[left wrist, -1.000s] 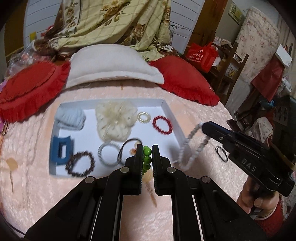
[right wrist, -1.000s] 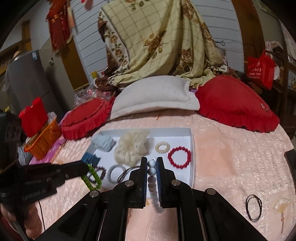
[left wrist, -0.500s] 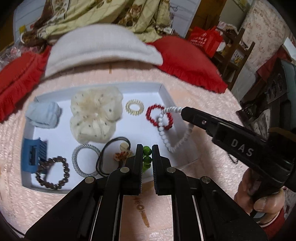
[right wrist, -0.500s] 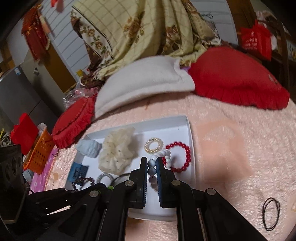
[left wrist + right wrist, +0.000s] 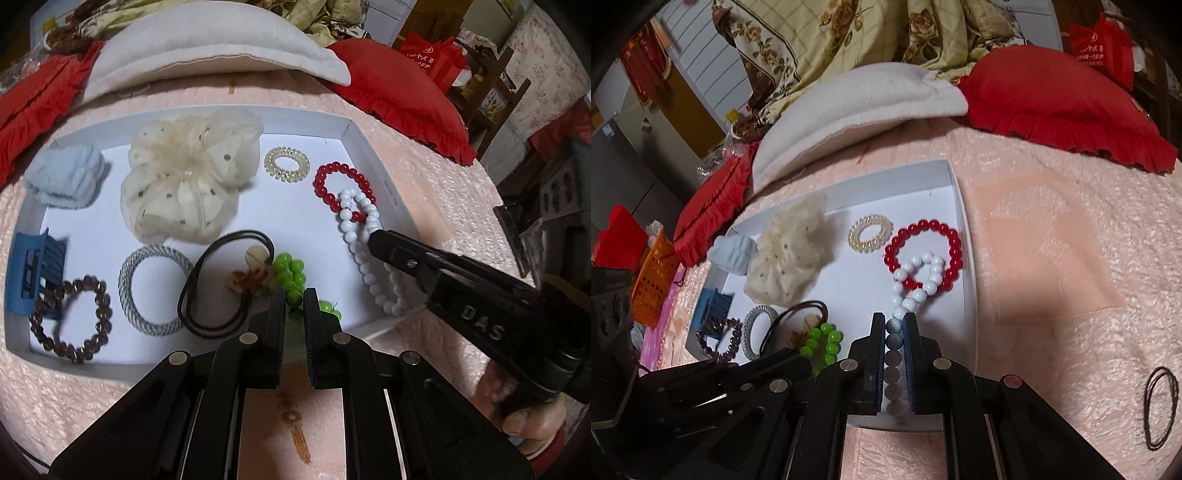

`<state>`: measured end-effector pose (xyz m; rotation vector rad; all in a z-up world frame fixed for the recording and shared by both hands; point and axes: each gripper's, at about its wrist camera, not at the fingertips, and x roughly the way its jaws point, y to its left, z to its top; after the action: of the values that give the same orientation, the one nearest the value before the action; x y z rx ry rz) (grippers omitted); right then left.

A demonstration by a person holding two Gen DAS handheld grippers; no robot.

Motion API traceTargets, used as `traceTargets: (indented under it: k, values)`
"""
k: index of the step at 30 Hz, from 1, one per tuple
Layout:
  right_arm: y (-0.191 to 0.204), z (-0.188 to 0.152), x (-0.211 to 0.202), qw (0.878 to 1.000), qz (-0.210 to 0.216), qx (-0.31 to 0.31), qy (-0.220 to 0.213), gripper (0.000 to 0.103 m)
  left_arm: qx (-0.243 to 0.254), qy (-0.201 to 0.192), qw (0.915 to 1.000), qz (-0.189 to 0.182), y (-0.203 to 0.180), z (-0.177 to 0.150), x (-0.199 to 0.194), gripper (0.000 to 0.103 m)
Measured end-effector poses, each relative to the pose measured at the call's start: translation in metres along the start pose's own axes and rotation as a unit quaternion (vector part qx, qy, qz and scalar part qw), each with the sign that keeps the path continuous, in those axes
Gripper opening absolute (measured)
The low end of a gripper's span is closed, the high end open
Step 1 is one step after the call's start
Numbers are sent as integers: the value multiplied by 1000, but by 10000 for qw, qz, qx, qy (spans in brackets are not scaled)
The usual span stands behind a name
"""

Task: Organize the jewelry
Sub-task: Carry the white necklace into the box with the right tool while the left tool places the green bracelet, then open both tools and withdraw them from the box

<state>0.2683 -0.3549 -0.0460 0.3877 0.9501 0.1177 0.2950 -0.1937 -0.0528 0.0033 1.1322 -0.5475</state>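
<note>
Left hand-held gripper point(image 5: 294, 295) pinching green bead bracelet point(image 5: 290, 273), right hand-held gripper point(image 5: 894, 325) pinching white bead bracelet point(image 5: 919, 277); both bracelets inside white tray point(image 5: 365, 147), white at 3 o'clock overlapping red bracelet point(image 5: 341, 184).

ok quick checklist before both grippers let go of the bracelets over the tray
1. Left gripper shut on the green bead bracelet: ok.
2. Right gripper shut on the white bead bracelet: ok.
3. Both bracelets inside the white tray: ok.
4. White bead bracelet clear of the red bead bracelet: not ok, its loop lies over the red beads.
5. Green bead bracelet clear of the brown hair tie: not ok, it sits against the tie's charm.
6. Beads resting on the tray floor: cannot tell.
</note>
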Motion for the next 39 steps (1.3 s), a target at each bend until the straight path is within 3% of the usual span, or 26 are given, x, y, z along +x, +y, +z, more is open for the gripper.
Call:
traceTargets:
  k: [4, 10, 20, 24, 32, 39]
  values:
    - [0, -3, 4, 9999, 73, 62, 100, 9, 19, -90, 9999, -89, 0, -7, -16, 12]
    - [5, -10, 0, 9998, 138, 59, 140, 9, 73, -467, 9989, 28, 4, -26, -52, 34]
    - [22, -34, -27, 9998, 29, -194, 7, 14, 175, -831, 9945, 609, 16, -65, -87, 34]
    - [35, -44, -31, 9992, -78, -389, -4, 14, 137, -1017, 9896, 1008, 25, -92, -101, 34]
    - [87, -57, -20, 9985, 205, -498, -48, 14, -197, -1161, 9774, 1756, 62, -141, -106, 36]
    - [122, -52, 6, 9968, -281, -736, -94, 14, -504, -1368, 9765, 1584, 99, -157, -106, 37]
